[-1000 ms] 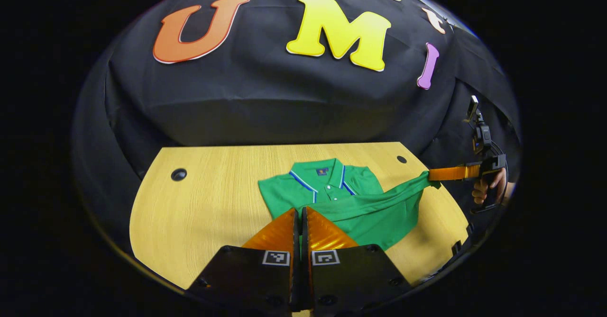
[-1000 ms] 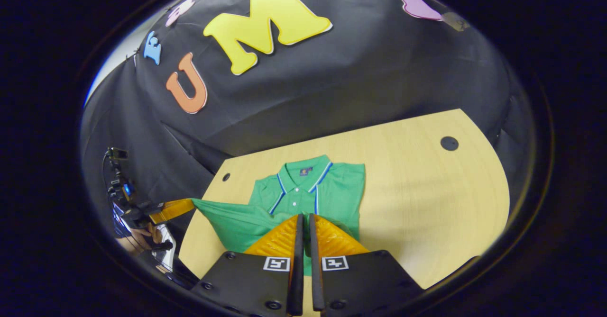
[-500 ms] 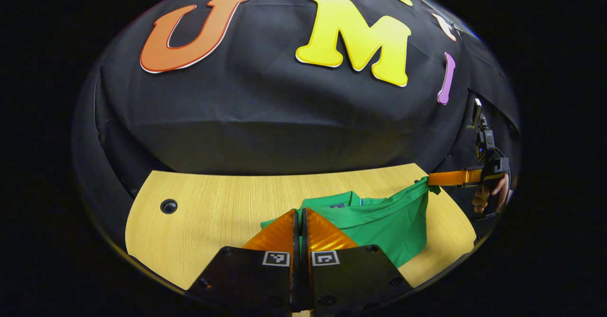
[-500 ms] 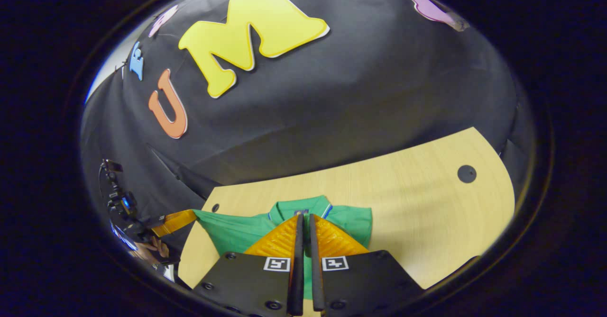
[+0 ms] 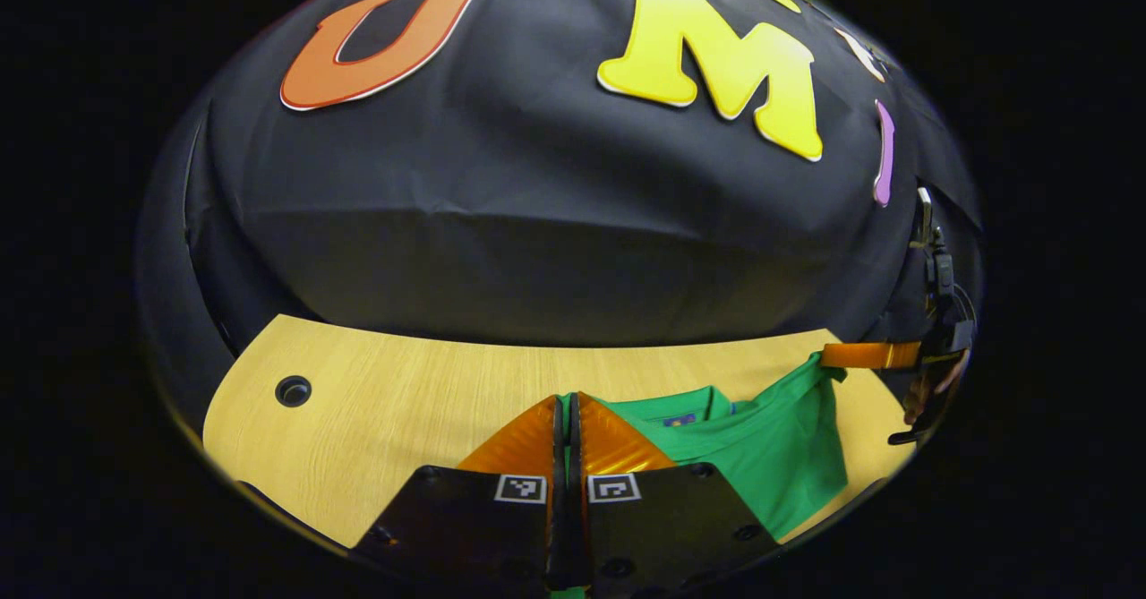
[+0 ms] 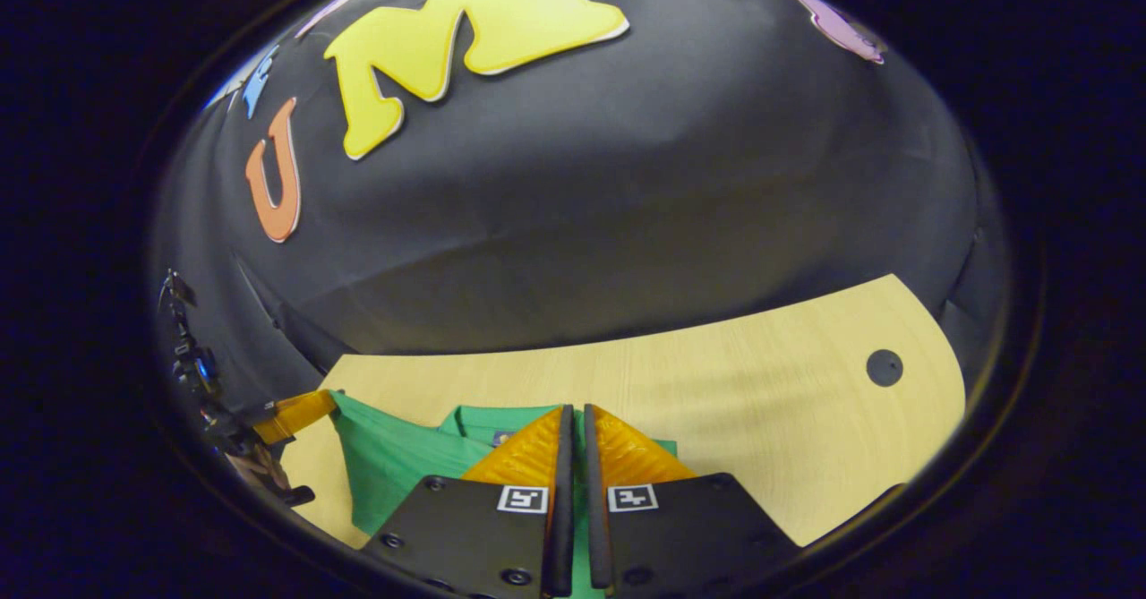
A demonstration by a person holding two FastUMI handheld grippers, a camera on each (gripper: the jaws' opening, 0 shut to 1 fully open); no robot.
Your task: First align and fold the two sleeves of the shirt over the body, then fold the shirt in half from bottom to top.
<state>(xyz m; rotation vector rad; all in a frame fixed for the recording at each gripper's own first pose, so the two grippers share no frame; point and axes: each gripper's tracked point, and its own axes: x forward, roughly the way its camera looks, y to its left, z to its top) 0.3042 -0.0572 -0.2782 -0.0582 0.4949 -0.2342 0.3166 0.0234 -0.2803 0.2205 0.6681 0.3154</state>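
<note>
In the left gripper view the left claw (image 5: 566,406) sits at the bottom centre of the frame, its two fingers pressed together on a strip of green fabric that shows in the thin gap between them. That fabric belongs to the green polo shirt (image 5: 770,442), which spreads to the lower right of the frame over the pale wooden worktop (image 5: 403,402). The blue-trimmed collar peeks out just right of the fingers. At the right edge of this frame the right claw (image 5: 828,357) pinches a raised corner of the shirt, so the cloth hangs from it down to the worktop; the hand (image 5: 931,393) holding that tool is partly visible below it.

In the right gripper view the right claw (image 6: 573,415) is at the bottom centre, its fingers clamped on green cloth too. The shirt (image 6: 394,460) lies to the lower left, and at the far left edge the left claw (image 6: 327,399) holds its other lifted corner. A dark round hole (image 6: 885,367) marks the worktop (image 6: 761,420) at the right.
</note>
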